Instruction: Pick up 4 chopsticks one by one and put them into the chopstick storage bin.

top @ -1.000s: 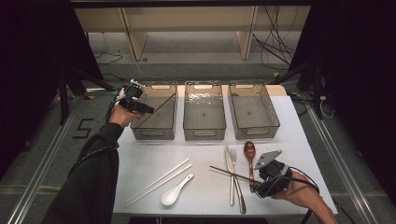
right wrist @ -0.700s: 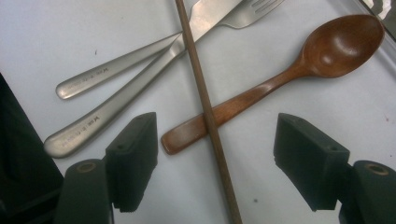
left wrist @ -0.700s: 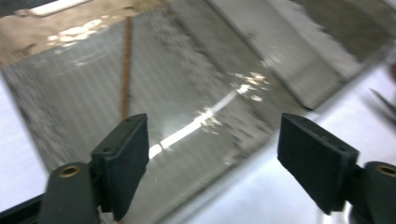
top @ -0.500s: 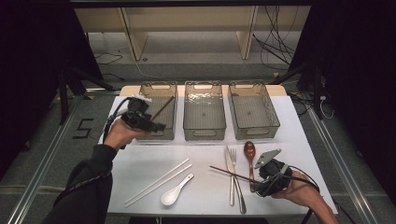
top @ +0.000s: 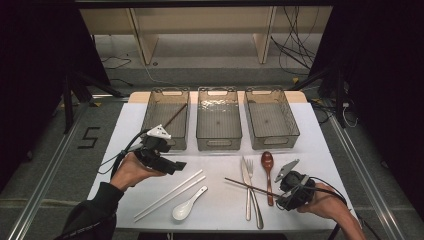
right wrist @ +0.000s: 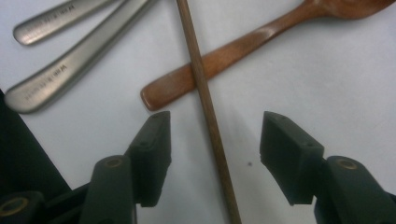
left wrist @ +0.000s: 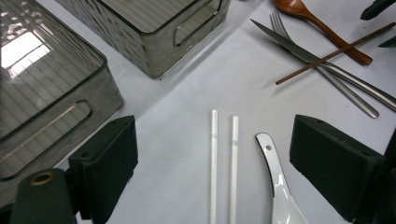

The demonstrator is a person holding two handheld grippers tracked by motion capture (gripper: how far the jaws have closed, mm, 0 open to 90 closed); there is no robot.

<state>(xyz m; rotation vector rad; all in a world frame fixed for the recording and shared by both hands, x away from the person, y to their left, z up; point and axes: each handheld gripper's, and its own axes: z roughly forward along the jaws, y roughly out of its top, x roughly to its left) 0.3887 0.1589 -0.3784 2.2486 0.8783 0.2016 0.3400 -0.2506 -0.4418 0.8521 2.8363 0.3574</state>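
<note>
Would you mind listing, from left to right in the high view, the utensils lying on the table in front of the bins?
White chopsticks → white ceramic spoon → knife → fork → wooden spoon. The brown chopstick crosses the last three, so I leave it out.

Dim room, grey floor (top: pixel 45 150), pale shelving (top: pixel 200 25) behind, loose cables (top: pixel 295 47)

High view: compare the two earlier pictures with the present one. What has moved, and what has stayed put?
The left gripper has drawn back from the left bin toward the white chopsticks, its fingers open and empty. A brown chopstick stays leaning in that bin. The right gripper remains open around the other brown chopstick. The cutlery has not shifted.
</note>
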